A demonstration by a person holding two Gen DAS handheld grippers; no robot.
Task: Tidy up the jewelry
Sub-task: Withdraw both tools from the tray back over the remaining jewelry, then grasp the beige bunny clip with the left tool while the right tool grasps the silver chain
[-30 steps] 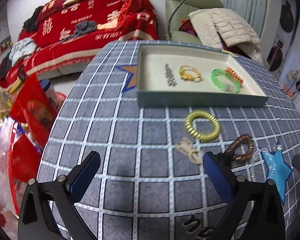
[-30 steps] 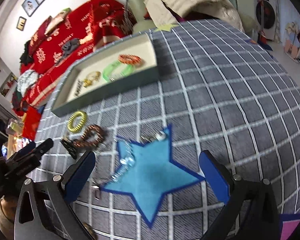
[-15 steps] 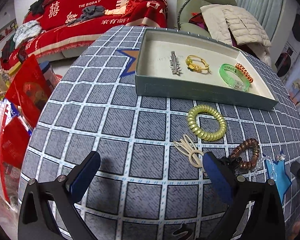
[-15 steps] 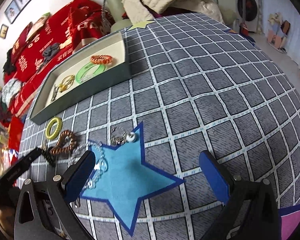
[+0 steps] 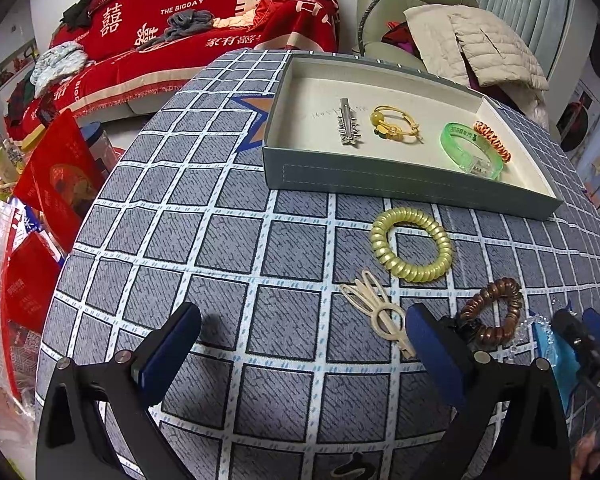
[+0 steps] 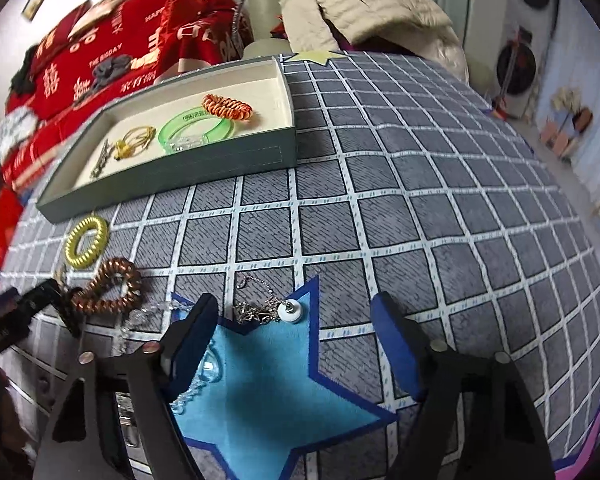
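While four pieces lie inside the grey tray [image 5: 400,184] (silver hair clip [image 5: 347,128], yellow ring bracelet [image 5: 396,124], green bangle [image 5: 470,150], orange coil tie [image 5: 494,141]), others sit loose on the checked table [image 5: 220,248]: yellow coil tie [image 5: 412,244], cream clip [image 5: 376,308], brown coil tie [image 5: 494,314], silver chain [image 6: 260,308] at the blue star [image 6: 268,392]. Left claw [image 5: 300,344]: wide open, empty, low over the table. Right claw [image 6: 292,344]: wide open, empty, above the star.
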